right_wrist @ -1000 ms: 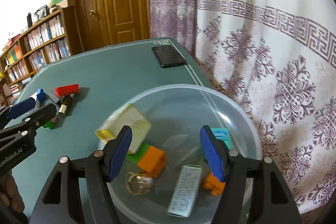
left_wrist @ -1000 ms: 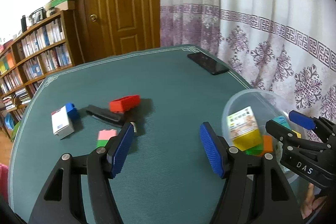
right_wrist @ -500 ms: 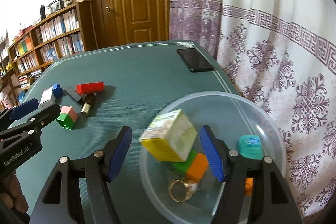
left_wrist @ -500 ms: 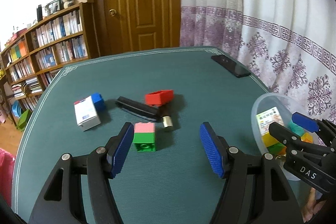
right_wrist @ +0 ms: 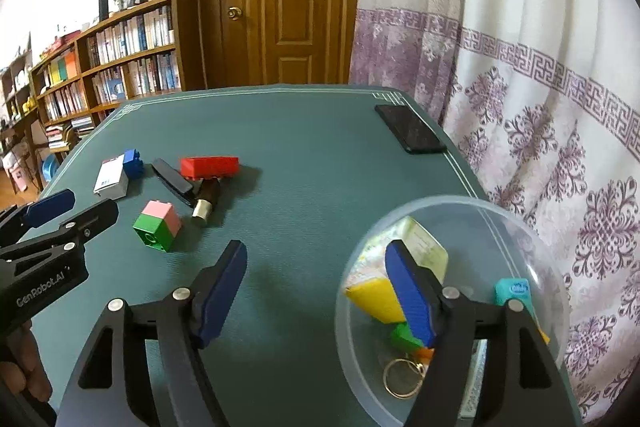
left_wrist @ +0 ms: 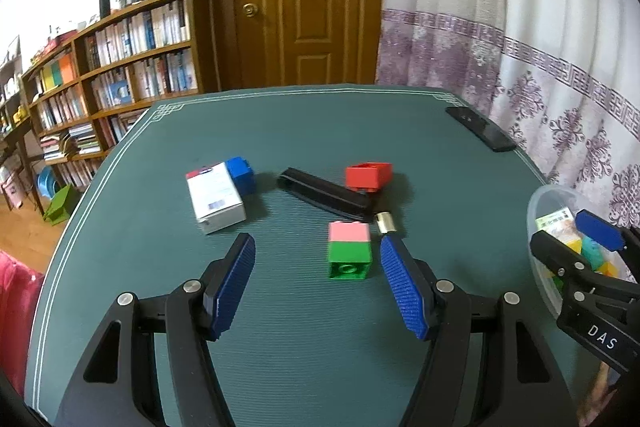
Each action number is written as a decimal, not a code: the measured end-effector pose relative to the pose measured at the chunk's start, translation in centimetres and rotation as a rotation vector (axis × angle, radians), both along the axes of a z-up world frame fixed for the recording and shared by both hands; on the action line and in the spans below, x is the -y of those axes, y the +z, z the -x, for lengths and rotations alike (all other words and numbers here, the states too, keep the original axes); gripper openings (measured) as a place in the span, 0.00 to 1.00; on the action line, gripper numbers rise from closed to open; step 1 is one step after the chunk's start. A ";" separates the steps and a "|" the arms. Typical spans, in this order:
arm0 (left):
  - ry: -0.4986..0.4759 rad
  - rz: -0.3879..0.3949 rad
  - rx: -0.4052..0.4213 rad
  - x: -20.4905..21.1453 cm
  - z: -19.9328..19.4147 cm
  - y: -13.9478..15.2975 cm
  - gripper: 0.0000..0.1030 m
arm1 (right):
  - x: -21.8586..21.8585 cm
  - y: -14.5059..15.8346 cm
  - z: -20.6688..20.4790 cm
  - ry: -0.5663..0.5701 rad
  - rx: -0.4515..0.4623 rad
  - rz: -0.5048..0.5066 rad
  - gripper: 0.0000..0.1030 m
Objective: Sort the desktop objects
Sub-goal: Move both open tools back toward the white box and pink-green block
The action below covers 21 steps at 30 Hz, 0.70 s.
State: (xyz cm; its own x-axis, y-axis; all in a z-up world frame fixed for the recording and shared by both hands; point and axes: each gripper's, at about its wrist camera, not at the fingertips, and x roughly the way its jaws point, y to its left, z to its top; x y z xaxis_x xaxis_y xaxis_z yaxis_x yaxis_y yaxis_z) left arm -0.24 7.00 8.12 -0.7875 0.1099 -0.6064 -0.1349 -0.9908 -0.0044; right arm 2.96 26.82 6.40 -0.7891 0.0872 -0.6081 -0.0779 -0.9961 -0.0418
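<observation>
Fingers first: your left gripper [left_wrist: 316, 285] stands wide open with nothing between its blue pads, and your right gripper [right_wrist: 320, 293] is likewise open and empty — its jaws have just been opening further, with only bare cloth and the bowl's rim showing between them.

The relation that matters: the pink-and-green block [left_wrist: 349, 249] lies on the green table [left_wrist: 304, 131] just ahead of your left fingers, off centre and close to the right-hand pad. It lies on its side, long axis running away from you, green end nearest. Your left hand is clearly the nearer one; from the right wrist view the same block sits well off to the left, beyond the other gripper.

Beyond it lie a black clip [left_wrist: 324, 193], a red block [left_wrist: 369, 175], a small brass-capped tube [left_wrist: 386, 223], and a white box [left_wrist: 216, 197] touching a blue block [left_wrist: 241, 174]. A phone [left_wrist: 480, 128] rests near the far right edge.

The clear bowl [right_wrist: 520, 227] sits under your right gripper at the table's right edge and already holds a yellow-and-green carton [right_wrist: 400, 275], a teal piece [right_wrist: 513, 290], a key ring [right_wrist: 402, 378] and more blocks.

Writing: "GenRobot.AI" on the left gripper's body, "DAS" on the right. Print on the carton and white box is too small to read.
</observation>
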 end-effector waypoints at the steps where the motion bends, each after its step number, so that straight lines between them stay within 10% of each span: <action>1: 0.007 -0.001 0.001 0.4 0.1 -0.1 0.67 | 0.3 0.0 0.0 0.001 -0.006 -0.011 0.74; 21: 0.092 -0.029 0.047 5.3 1.7 -1.5 0.67 | 4.4 -0.4 2.5 0.068 0.012 -0.001 0.74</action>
State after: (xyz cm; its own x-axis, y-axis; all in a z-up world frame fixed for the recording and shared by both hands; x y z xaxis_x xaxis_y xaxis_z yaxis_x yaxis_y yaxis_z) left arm -1.95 1.74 6.64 -0.7657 0.0566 -0.6406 -0.0425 -0.9984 -0.0374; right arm 0.43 22.41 6.02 -0.7859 0.0346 -0.6173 -0.0100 -0.9990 -0.0433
